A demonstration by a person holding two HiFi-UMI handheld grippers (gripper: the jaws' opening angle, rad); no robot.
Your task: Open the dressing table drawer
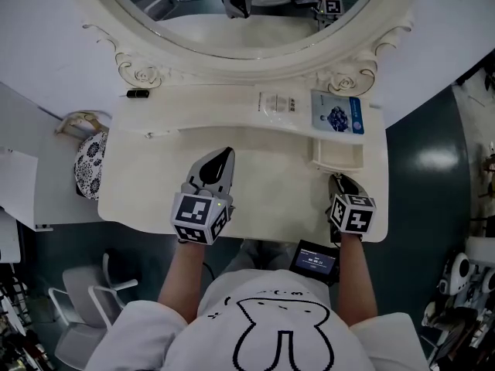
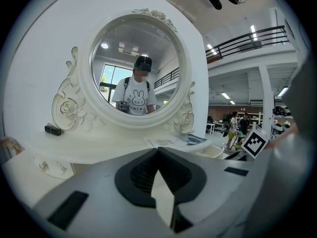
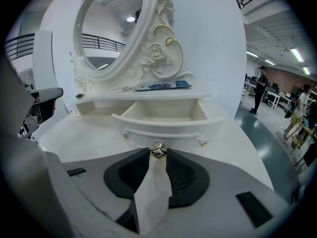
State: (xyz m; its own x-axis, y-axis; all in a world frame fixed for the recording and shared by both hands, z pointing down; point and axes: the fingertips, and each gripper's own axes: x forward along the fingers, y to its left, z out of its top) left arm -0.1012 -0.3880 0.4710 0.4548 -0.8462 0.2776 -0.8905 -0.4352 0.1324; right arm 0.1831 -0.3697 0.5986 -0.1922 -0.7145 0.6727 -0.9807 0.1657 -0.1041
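L claw (image 1: 225, 156) pressed shut, empty, held flat over cream dressing-table worktop (image 1: 143, 188), forearm straight fwd. R claw (image 1: 341, 181) angled down, pinching small shiny metal knob (image 3: 158, 151) of cream wooden drawer (image 3: 163, 114), open at worktop's R rear. Beyond: ornate white oval mirror (image 1: 247, 59).

At right of tabletop (image 1: 155, 184), drawer (image 1: 338, 153), packet (image 1: 338, 114) behind it

Glossy cream-painted drawer (image 3: 163, 129) carries a shiny metal knob (image 3: 158, 151).
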